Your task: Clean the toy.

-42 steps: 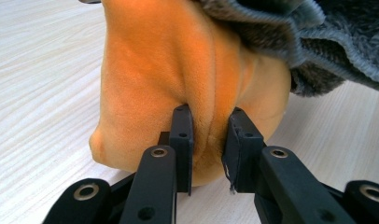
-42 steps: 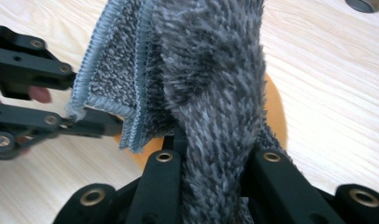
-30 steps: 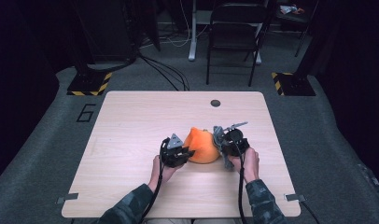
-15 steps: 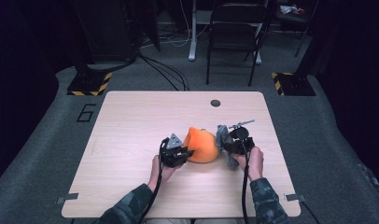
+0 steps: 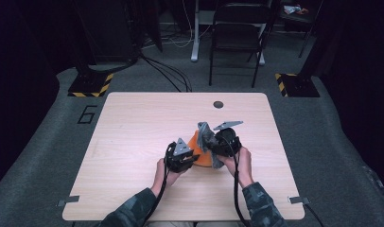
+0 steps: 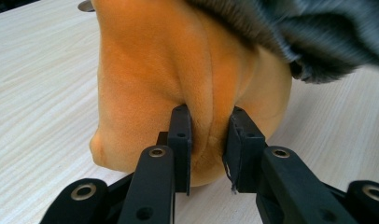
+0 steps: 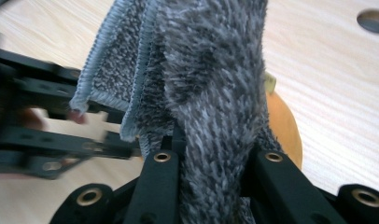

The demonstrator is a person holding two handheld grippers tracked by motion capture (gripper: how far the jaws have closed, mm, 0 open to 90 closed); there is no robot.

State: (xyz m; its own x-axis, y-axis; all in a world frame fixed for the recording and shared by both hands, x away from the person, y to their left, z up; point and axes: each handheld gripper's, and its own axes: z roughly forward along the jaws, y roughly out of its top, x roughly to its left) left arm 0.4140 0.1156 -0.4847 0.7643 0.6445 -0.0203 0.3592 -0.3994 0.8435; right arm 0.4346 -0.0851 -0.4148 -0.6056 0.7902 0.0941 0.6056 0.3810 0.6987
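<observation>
An orange plush thing (image 5: 203, 160) lies at the middle of the wooden table (image 5: 133, 123). My left gripper (image 6: 208, 126) is shut on a fold of this orange plush (image 6: 155, 70) at its lower edge. In the high view the left gripper (image 5: 194, 158) sits at the plush's left side. My right gripper (image 7: 211, 140) is shut on a grey fuzzy cloth (image 7: 211, 70), which stands up between its jaws. The orange plush (image 7: 283, 126) peeks out behind the cloth. From above, the right gripper (image 5: 214, 147) holds the grey cloth (image 5: 205, 135) over the plush's right side.
A round cable hole (image 5: 218, 104) lies in the tabletop near the far edge. Beyond the table stand a black chair (image 5: 237, 33) and two yellow-and-black striped bases (image 5: 91, 85), with cables on the floor. The person's hands reach in from the near edge.
The right gripper has risen and shifted left over the plush, taking the grey cloth up with it. The left gripper and the plush have stayed put.
</observation>
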